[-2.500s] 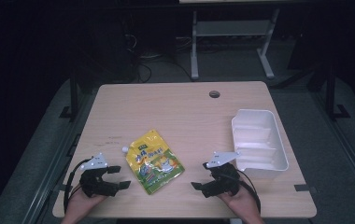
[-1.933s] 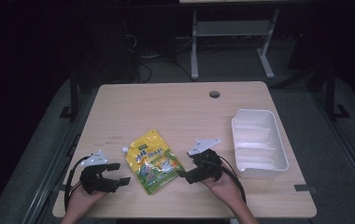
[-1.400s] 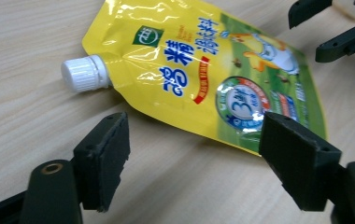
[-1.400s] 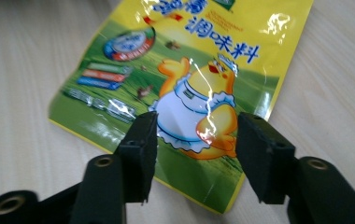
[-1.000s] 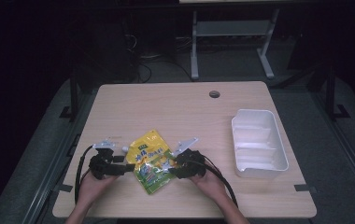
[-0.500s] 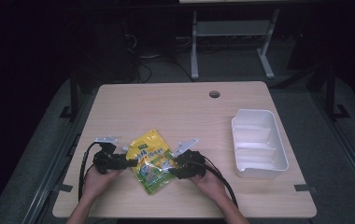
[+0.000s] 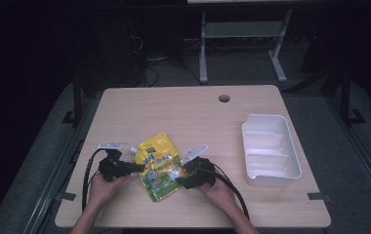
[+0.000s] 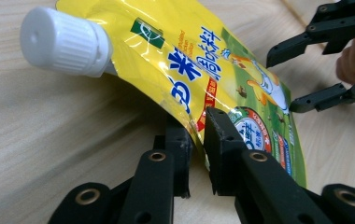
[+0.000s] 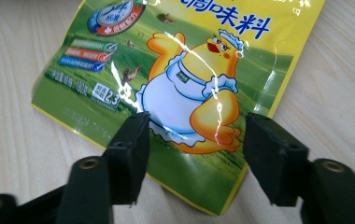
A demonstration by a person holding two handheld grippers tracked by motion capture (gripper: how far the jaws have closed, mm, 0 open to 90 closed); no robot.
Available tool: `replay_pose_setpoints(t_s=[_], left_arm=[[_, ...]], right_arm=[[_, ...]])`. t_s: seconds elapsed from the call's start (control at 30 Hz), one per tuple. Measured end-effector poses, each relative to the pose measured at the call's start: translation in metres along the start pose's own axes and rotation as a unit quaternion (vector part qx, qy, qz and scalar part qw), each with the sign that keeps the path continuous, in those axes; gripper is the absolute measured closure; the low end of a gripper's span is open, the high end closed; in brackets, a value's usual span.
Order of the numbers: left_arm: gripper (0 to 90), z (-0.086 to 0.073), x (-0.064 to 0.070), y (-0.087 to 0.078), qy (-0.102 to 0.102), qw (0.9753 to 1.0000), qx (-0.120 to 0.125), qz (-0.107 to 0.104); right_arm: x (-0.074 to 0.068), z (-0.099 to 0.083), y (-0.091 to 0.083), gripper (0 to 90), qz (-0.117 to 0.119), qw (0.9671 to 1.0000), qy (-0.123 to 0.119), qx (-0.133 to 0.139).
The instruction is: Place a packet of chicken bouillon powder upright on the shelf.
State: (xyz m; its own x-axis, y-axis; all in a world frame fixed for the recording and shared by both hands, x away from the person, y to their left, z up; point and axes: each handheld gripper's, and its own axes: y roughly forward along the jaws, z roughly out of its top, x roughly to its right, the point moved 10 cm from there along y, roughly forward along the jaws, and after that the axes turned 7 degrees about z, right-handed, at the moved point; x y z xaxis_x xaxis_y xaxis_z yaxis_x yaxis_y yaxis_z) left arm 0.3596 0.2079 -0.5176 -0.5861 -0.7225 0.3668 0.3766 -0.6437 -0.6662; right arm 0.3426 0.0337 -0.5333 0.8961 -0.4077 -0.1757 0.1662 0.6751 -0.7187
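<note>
Left gripper [image 8: 195, 140] pinched on edge of the yellow spouted seasoning pouch [image 7: 160, 165], lifting it slightly. Right gripper [image 9: 192, 140] jaws apart, straddling the opposite edge, no grip yet. Pouch at table's [image 7: 183, 112] front centre; white tray [image 7: 271, 151] well apart, empty. Move barely begun.

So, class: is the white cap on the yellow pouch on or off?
On. The white cap sits on the spout of the yellow pouch; how tightly it is screwed, I cannot tell.

Pouch [image 9: 185, 93] top beyond frame edge
</note>
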Motion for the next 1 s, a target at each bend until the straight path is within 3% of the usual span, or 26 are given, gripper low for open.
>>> replay_pose_setpoints(t_s=[0.03,0.27,0.43,0.53,0.7,0.87,1.0], left_arm=[[83.5,0.000,0.001,-0.001,0.000,1.0000,0.002,-0.004],[88.4,0.008,0.010,-0.014,0.001,0.9991,0.031,-0.030],[90.0,0.014,0.019,-0.027,0.020,0.9978,0.051,-0.037],[90.0,0.015,0.023,-0.031,0.031,0.9973,0.055,-0.039],[90.0,0.021,0.038,-0.040,0.054,0.9941,0.071,-0.062],[90.0,0.023,0.052,-0.044,0.086,0.9908,0.074,-0.073],[90.0,0.023,0.060,-0.046,0.104,0.9878,0.076,-0.087]], right_arm=[[-0.001,0.001,0.001,35.1,-0.001,1.0000,0.002,0.001],[-0.005,0.002,-0.001,27.6,-0.013,0.9998,-0.011,0.008],[-0.009,0.008,-0.012,19.0,0.010,0.9991,0.018,0.038],[-0.009,0.009,-0.017,17.5,0.013,0.9985,0.022,0.048],[-0.011,0.016,-0.027,15.6,0.028,0.9960,0.030,0.079],[-0.004,0.018,-0.037,14.5,0.016,0.9946,0.038,0.095],[0.000,0.022,-0.047,15.3,0.018,0.9915,0.047,0.120]])
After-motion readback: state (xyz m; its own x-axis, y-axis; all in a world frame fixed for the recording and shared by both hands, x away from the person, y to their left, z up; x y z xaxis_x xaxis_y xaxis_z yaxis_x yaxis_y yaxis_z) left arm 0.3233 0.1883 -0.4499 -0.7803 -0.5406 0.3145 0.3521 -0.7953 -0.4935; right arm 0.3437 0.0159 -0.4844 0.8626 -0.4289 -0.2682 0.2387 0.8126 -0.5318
